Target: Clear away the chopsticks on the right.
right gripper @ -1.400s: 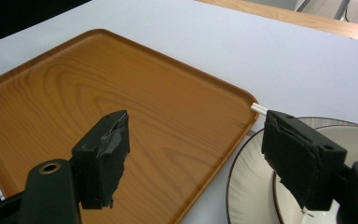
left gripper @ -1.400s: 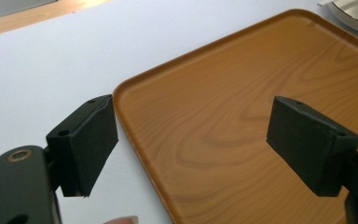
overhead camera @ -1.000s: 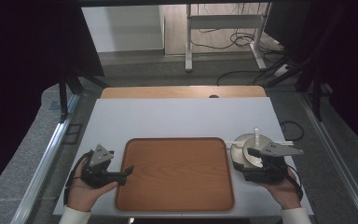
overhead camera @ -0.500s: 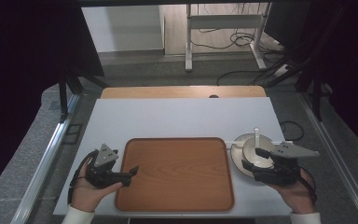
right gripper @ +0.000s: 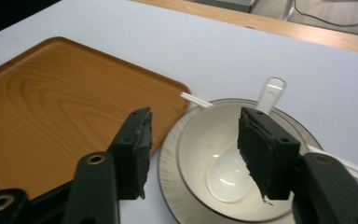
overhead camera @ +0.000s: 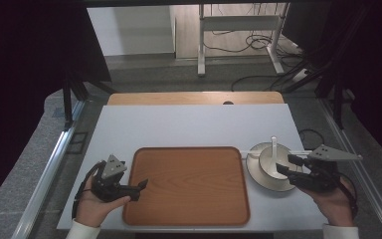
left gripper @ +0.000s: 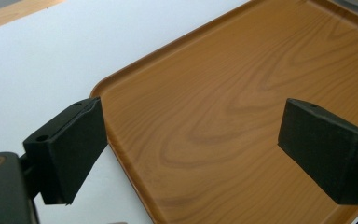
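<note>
Looking along the right gripper (right gripper: 191,154), jaws closing, nothing pinched: spoon (right gripper: 242,158) inside bowl (right gripper: 200,154) on saucer (right gripper: 168,177). Left gripper (left gripper: 191,154) spread over bare tray (left gripper: 242,84).

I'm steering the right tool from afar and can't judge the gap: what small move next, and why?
Probably ease the right tool down and forward until its jaws straddle the near wall of the bowl. The jaws have just been closing with nothing between them, and they hang above the bowl, which sits on a plate with a spoon inside, beside the tray.
</note>
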A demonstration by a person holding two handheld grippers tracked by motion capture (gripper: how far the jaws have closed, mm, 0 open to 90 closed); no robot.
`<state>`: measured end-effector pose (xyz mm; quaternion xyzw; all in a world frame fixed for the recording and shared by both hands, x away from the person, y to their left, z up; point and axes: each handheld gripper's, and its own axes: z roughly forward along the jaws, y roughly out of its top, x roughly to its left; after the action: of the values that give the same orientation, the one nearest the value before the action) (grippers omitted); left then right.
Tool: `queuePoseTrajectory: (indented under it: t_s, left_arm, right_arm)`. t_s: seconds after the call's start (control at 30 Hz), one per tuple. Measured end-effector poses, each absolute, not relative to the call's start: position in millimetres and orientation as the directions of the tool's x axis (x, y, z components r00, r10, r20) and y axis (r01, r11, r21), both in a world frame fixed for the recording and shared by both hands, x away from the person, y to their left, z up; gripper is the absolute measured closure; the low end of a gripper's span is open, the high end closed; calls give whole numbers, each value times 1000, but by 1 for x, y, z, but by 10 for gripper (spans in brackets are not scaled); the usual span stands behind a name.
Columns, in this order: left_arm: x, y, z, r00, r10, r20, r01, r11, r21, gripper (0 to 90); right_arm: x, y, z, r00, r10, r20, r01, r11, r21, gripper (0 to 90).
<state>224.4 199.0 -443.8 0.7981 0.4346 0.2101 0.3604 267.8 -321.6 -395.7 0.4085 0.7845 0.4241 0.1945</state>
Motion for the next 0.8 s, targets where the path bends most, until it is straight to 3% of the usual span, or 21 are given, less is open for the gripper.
queuePoseTrajectory:
  t_s: [0.03, 0.2, 0.33, 0.53, 0.8]
  left_arm:
    - [225, 199, -445, 534, 845, 22, 544, -363, 757, 76]
    - [227, 196, -449, 536, 844, 27, 551, -374, 746, 76]
    - [228, 196, -451, 537, 843, 34, 554, -383, 739, 75]
    - [229, 196, -454, 537, 843, 40, 557, -389, 734, 74]
    - [230, 196, -457, 535, 844, 39, 565, -393, 725, 74]
  right_arm:
    - [270, -328, -394, -576, 817, 42, 490, 304, 817, 521]
    - [273, -337, -393, -549, 836, -10, 503, 340, 795, 593]
    - [286, -347, -391, -534, 845, -34, 532, 367, 763, 747]
    - [303, -351, -392, -486, 871, -68, 566, 373, 735, 876]
    - [326, -364, -405, -402, 913, -74, 658, 344, 670, 899]
